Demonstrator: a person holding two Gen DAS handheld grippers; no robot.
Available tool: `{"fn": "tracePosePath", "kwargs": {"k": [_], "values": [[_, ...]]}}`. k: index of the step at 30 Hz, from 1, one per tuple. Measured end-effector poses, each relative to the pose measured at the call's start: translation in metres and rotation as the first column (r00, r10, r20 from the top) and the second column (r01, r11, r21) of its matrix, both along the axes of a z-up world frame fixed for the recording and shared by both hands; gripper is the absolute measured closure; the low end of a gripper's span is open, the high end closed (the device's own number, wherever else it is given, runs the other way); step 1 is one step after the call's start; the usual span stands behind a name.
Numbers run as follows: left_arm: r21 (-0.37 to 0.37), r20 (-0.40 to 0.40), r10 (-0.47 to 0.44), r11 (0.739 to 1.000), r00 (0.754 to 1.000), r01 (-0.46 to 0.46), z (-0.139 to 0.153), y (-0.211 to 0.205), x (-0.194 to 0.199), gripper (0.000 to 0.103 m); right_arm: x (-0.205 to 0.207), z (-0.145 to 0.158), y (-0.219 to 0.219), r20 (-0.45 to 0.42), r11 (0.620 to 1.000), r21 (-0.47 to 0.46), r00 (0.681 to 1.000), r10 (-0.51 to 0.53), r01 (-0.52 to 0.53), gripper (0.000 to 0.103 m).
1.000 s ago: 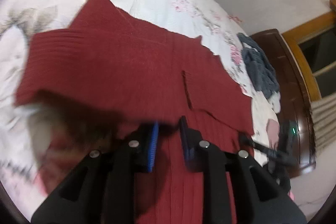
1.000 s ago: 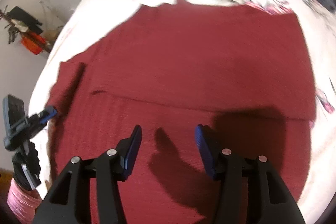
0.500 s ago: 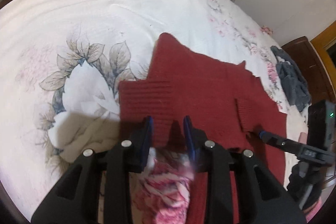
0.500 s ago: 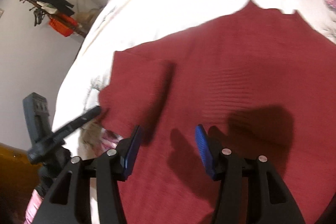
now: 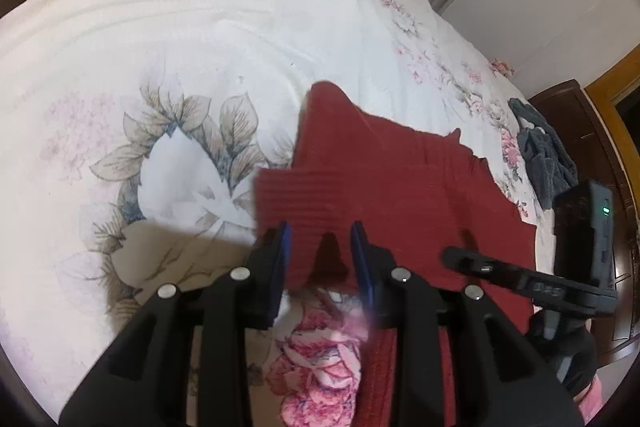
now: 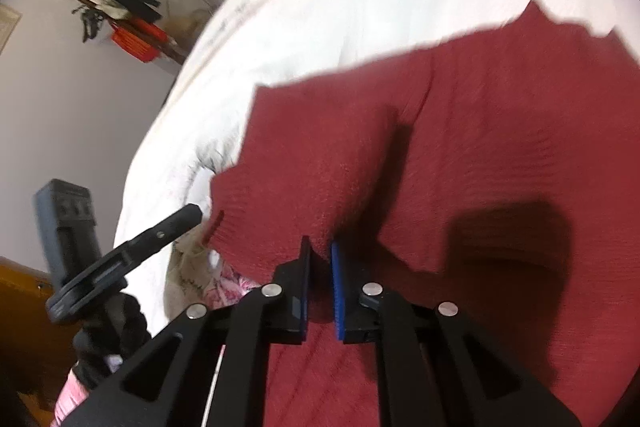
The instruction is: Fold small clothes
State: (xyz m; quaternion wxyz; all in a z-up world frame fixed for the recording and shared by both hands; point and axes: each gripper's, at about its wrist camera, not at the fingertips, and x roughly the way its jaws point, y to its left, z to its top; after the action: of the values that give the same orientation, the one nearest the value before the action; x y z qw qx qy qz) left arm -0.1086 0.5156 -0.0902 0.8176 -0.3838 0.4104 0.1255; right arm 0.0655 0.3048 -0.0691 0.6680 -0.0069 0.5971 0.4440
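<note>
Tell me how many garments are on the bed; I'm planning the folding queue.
2. The red knit sweater lies spread near the bed's front edge, under both tongs. A dark grey garment sits crumpled at the far right edge. Others may lie out of view.

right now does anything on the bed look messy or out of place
Yes: a dark grey garment lies crumpled at the far edge of the floral bedspread, apart from the red ribbed sweater. The sweater's folded sleeve sits askew.
</note>
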Motion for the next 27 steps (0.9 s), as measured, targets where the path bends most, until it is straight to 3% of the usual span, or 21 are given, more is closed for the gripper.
{"fn": "tracePosePath", "kwargs": {"k": [4,8,12,19,23,25,27], "values": [[-0.001,0.017,-0.021,1.000,1.000,0.021,0.005,-0.013,0.010,0.072,0.017,0.032,-0.042,0.083,0.999,0.009,0.996,-0.043,0.042,0.094],[0.015,0.011,-0.061,0.998,0.998,0.061,0.005,-0.032,0.028,0.072,0.033,0.043,-0.079,0.174,0.994,-0.048,0.981,-0.088,0.098,0.094],[0.026,-0.020,-0.095,0.995,0.995,0.096,-0.004,-0.050,0.045,0.072,0.049,0.025,-0.104,0.167,0.979,-0.109,0.974,-0.154,0.173,0.094],[0.035,-0.111,-0.103,0.994,0.989,0.107,-0.028,-0.059,0.064,0.072,0.054,-0.018,-0.105,0.153,0.959,-0.201,0.974,-0.169,0.198,0.093],[0.019,-0.116,-0.100,0.995,0.988,0.102,-0.031,-0.054,0.063,0.069,0.048,-0.011,-0.097,0.204,0.945,-0.257,0.967,-0.151,0.202,0.082],[0.020,-0.092,-0.093,0.995,0.991,0.095,-0.024,-0.052,0.057,0.071,0.035,0.012,-0.089,0.296,0.947,-0.252,0.947,-0.122,0.200,0.076],[0.054,-0.076,-0.094,0.994,0.993,0.099,-0.014,-0.050,0.050,0.070,0.024,0.027,-0.083,0.332,0.960,-0.225,0.939,-0.087,0.168,0.065]]}}
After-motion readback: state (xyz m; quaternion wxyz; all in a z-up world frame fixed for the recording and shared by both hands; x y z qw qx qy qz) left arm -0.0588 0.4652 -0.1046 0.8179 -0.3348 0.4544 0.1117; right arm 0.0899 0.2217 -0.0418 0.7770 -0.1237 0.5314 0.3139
